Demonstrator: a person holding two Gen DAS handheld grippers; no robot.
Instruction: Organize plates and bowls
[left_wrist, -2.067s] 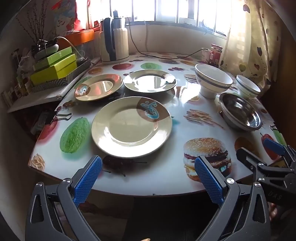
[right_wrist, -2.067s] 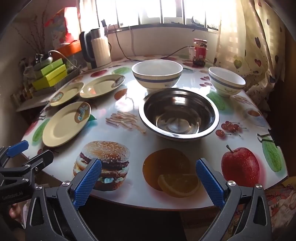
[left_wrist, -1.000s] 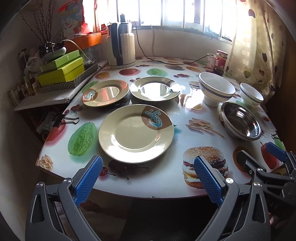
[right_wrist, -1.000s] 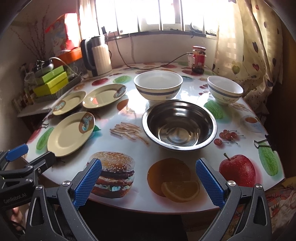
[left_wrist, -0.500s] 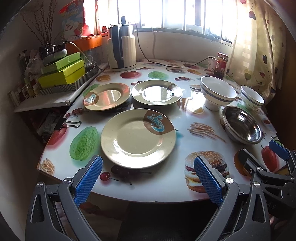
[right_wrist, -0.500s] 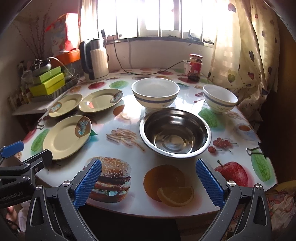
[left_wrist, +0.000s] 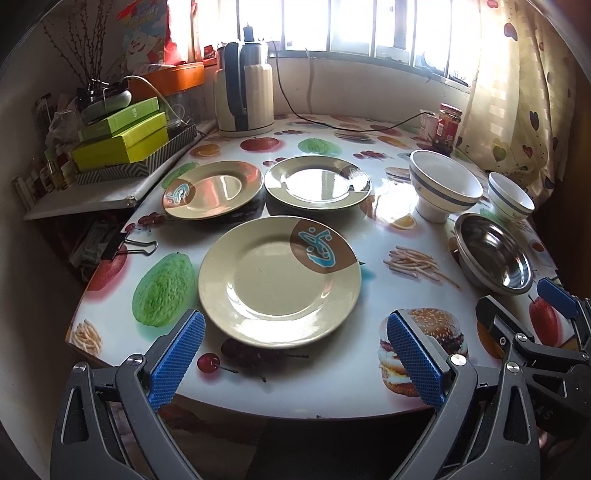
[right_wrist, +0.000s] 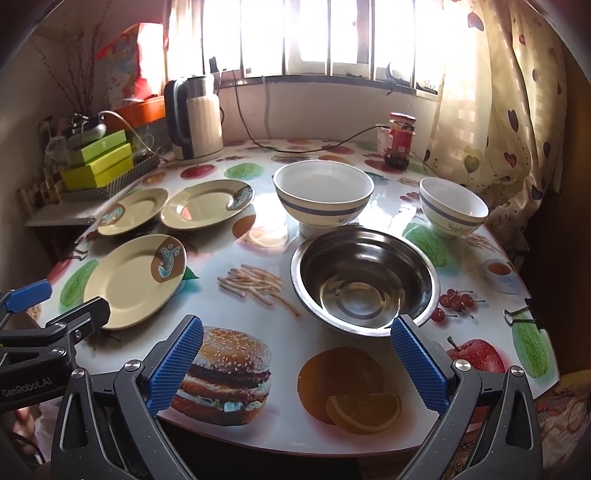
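Three cream plates lie on the fruit-print table: a large near plate (left_wrist: 279, 280) (right_wrist: 135, 280), a far left plate (left_wrist: 212, 194) (right_wrist: 133, 210) and a far middle plate (left_wrist: 317, 186) (right_wrist: 207, 203). A steel bowl (right_wrist: 364, 280) (left_wrist: 495, 254) sits at the right, with a large white bowl (right_wrist: 323, 197) (left_wrist: 445, 190) and a small white bowl (right_wrist: 452, 208) (left_wrist: 511, 197) behind it. My left gripper (left_wrist: 295, 354) is open and empty, just short of the near plate. My right gripper (right_wrist: 295, 358) is open and empty, just short of the steel bowl.
An electric kettle (left_wrist: 245, 90) with its cord stands at the back by the window. A red-lidded jar (right_wrist: 400, 140) stands back right. Green boxes (left_wrist: 122, 138) sit on a side shelf at the left. Binder clips (left_wrist: 127, 245) grip the table's edges. A curtain (right_wrist: 498, 92) hangs at the right.
Both grippers have pulled back and risen a little, then edged forward again, so the table shows from slightly higher. The jaws stay open. Plates and bowls have not moved.
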